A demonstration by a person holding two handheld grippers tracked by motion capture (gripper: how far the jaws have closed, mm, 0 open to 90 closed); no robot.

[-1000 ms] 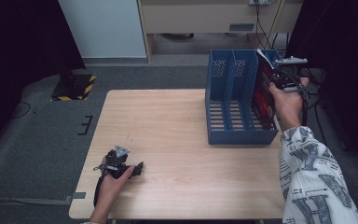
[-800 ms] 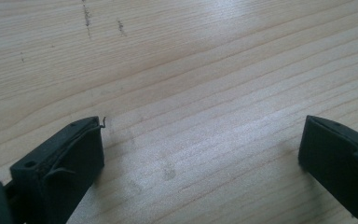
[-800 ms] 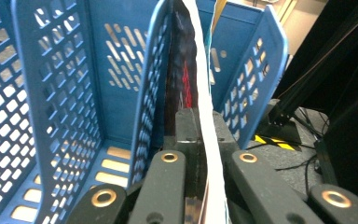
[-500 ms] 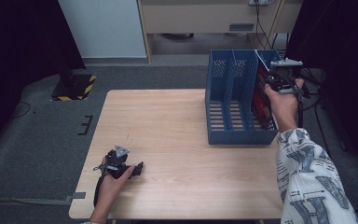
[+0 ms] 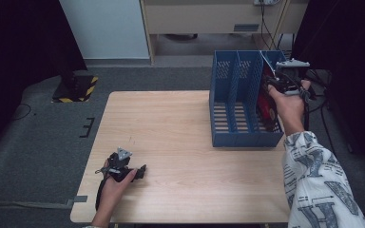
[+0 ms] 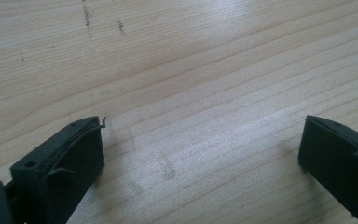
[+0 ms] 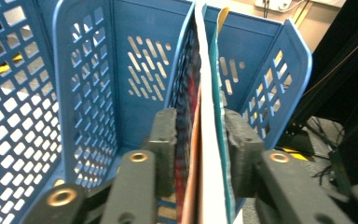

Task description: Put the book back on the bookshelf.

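Grey carpet and dark curtains ring my pale wooden table (image 5: 180, 142), which is bare across its middle and left. At its far right stands a blue file rack (image 5: 240, 102) with three slotted bays. In the rightmost bay sits the book (image 5: 265, 102), thin, upright, with a red and dark patterned cover, a white page edge and a teal back cover. My right gripper (image 5: 279, 81) is over that bay; in the right gripper view its jaws have just been opening, and they now flank the book (image 7: 200, 126) with a slim gap on each side, so I hold nothing. The bay's wall stands close on either side, leaving little room sideways. My left gripper (image 5: 132, 170) rests near the table's front left edge, jaws spread wide over bare wood, well apart from the rack.
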